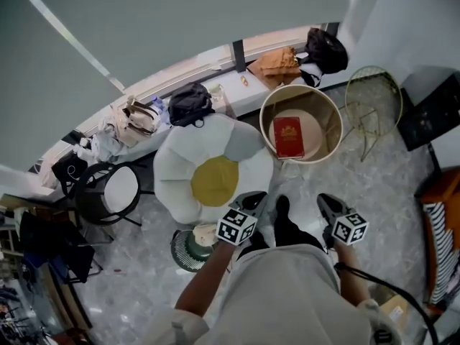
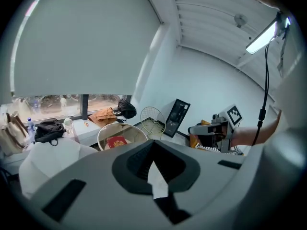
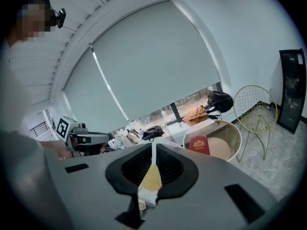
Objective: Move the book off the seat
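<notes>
A red book (image 1: pixel 289 136) lies flat on the seat of a round beige tub chair (image 1: pixel 269 113); it also shows as the red book (image 2: pixel 116 141) in the left gripper view and the book (image 3: pixel 199 144) in the right gripper view. My left gripper (image 1: pixel 259 198) and right gripper (image 1: pixel 324 200) are held side by side near my body, well short of the chair. Both point toward it from a distance. My left gripper (image 2: pixel 153 161) is shut with nothing between its jaws, and so is my right gripper (image 3: pixel 153 163).
A white and yellow egg-shaped cushion seat (image 1: pixel 214 169) stands left of the tub chair. A gold wire chair (image 1: pixel 372 100) is on its right, a black-framed stool (image 1: pixel 118 190) at far left. Bags (image 1: pixel 190 103) crowd the windowsill. A small fan (image 1: pixel 188 250) sits on the floor by my left arm.
</notes>
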A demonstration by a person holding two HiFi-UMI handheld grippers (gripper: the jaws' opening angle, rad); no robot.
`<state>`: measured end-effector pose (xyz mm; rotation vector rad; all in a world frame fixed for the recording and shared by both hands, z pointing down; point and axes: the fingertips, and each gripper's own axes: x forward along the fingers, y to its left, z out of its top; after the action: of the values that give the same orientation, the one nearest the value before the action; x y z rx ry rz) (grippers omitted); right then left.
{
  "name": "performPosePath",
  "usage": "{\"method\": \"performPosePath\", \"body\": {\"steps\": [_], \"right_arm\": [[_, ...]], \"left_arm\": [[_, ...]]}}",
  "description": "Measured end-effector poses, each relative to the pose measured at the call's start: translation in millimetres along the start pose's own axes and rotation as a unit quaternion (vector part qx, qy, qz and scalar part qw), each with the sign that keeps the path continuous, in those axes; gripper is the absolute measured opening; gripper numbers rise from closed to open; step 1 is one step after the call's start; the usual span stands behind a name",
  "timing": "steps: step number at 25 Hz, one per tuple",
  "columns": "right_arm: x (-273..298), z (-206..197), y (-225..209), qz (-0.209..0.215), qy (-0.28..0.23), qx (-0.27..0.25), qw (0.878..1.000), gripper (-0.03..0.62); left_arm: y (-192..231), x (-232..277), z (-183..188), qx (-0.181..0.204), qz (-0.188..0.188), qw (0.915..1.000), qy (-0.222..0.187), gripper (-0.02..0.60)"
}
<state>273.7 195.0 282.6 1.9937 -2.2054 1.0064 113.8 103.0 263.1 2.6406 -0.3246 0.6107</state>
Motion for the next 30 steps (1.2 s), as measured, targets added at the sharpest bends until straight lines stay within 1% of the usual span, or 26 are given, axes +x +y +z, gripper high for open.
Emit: {"method": "performPosePath", "body": {"steps": [4, 11, 14, 16, 21, 25, 30], "right_arm": [[-18.2, 1.4, -3.9, 0.003, 0.002, 0.0, 1.0, 0.051], [-38.2, 31.2, -21.0, 0.028, 0.004, -0.016, 0.999, 0.048], [-40.8, 40.5, -23.0, 0.044, 0.012, -0.026, 0.999, 0.046], [-42.8, 42.1, -23.3, 0.046, 0.014, -0.03, 0.998, 0.046], [-46.3, 43.9, -28.6, 0.043, 0.007, -0.008, 0.999, 0.046], [-46.1, 39.2, -33.5, 0.049, 0.007, -0.01, 0.999, 0.046], [-46.1, 46.1, -27.0, 0.057, 0.003, -0.015, 0.998, 0.046]], "left_arm": [[-12.9, -2.0, 3.9, -0.003, 0.005, 1.0, -0.007, 0.002], [-30.2, -1.7, 20.6, -0.014, 0.033, 0.9987, -0.035, 0.002], [-34.5, -0.5, 22.8, -0.02, 0.043, 0.9982, -0.037, 0.002], [-37.9, -0.3, 21.4, -0.022, 0.048, 0.998, -0.036, 0.002], [-40.6, 0.6, 19.7, -0.041, 0.055, 0.9969, -0.039, 0.002], [-42.6, 5.5, 19.3, -0.036, 0.057, 0.9972, -0.035, 0.002], [-41.6, 1.8, 29.9, -0.032, 0.058, 0.997, -0.041, 0.002]]}}
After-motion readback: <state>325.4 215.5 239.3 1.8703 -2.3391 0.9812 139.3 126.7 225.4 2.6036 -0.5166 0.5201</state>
